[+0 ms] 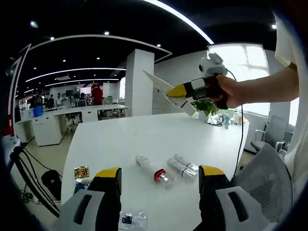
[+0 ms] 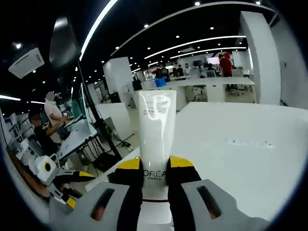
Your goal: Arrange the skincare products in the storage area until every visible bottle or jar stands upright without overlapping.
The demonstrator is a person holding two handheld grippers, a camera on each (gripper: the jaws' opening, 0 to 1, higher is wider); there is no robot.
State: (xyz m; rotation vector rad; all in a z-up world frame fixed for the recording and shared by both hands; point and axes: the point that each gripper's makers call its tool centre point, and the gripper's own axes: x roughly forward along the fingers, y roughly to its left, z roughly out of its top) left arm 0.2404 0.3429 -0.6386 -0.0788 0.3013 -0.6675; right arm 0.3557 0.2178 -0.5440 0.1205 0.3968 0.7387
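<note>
My right gripper (image 2: 155, 174) is clamped on a white L'Oréal tube (image 2: 156, 139), glossy and flat-ended, held up off the white table (image 2: 250, 159). In the left gripper view that same tube (image 1: 169, 91) juts from the gripper in my right hand (image 1: 225, 91). My left gripper (image 1: 160, 179) hangs with its jaws apart, holding nothing. Just ahead of it, lying flat on the table, are a white bottle with a red band (image 1: 153, 171) and two clear bottles (image 1: 183, 166) side by side. Small packets (image 1: 82, 172) lie nearer the edge.
</note>
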